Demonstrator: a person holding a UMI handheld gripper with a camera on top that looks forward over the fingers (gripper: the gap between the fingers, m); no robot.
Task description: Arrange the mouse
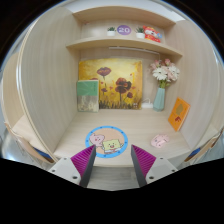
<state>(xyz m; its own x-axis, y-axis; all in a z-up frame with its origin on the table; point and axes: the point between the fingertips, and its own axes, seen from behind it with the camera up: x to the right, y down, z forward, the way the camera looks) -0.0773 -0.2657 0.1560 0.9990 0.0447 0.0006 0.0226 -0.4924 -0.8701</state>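
Mouse [158, 141]: I take the small pale pink object on the desk [135, 150], toward its right side, to be it, though it is too small for me to be sure of shape or which way it faces. It sits beyond my right finger and well clear of it, untouched. To its left, near the middle of the desk toward the front edge, lies a round mat [107, 140] with a blue rim and cartoon print; I judge that to be where the mouse belongs. My gripper [118, 166] is spread wide, purple pads [84, 163] facing each other, nothing between them, pointed more at the mat than at the mouse. Step in hand, as I read it: approach and pick. To do it well I would swing right first so the mouse centres between the fingers, come in low and level with the desk surface, and close across its narrower width, not its length. I would keep the right finger away from the orange card [179, 113] leaning at the right wall. Further back along the rear edge: a flower painting [112, 84], a green book [87, 96] leaning before it, and a vase of flowers [162, 85], all well apart from the pick. Shelves [124, 46] above hold small items I cannot make out.
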